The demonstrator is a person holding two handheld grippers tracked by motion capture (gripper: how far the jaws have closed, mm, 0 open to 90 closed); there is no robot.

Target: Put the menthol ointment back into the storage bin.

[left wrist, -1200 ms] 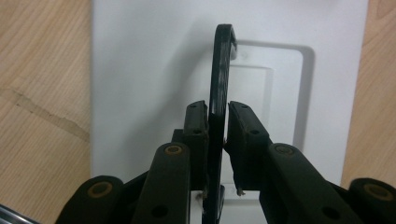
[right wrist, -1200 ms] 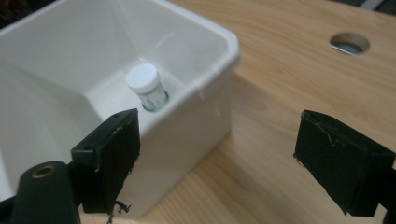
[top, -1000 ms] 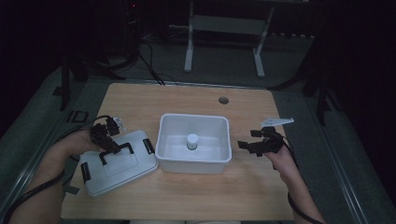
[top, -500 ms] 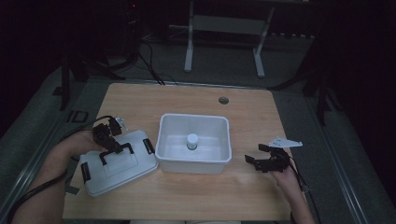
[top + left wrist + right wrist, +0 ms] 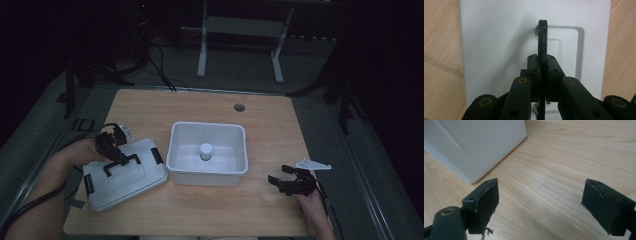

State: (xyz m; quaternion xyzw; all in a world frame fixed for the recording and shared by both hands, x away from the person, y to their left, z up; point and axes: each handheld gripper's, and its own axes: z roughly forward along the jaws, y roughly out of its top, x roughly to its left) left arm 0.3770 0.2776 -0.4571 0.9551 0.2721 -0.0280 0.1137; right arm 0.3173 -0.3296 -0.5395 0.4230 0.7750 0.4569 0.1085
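Note:
A white lid [image 5: 125, 177] with black clips lies flat on the wooden table at the front left. My left gripper [image 5: 118, 157] stands over it, shut on the lid's black handle [image 5: 542, 37], which rises between the pads [image 5: 534, 67]. Its jaws have just been closing on that handle. The lid's white top [image 5: 499, 50] lies under the left gripper [image 5: 543, 66]. A white tub [image 5: 207, 172] sits mid-table with a small white-capped bottle [image 5: 205, 151] inside. My right gripper [image 5: 278, 175] hangs open low over bare wood at the front right. Its jaws [image 5: 541, 195] hold nothing, and the tub's corner [image 5: 479, 142] is beyond them.
A round cable hole [image 5: 239, 107] sits near the table's far edge. A metal stand [image 5: 240, 30] and cables are on the dark floor behind. Bare wood [image 5: 280, 130] lies to the right of the tub.
My right hand has moved down and toward the front right corner of the table, away from the tub. The left gripper has stayed on the lid's handle.

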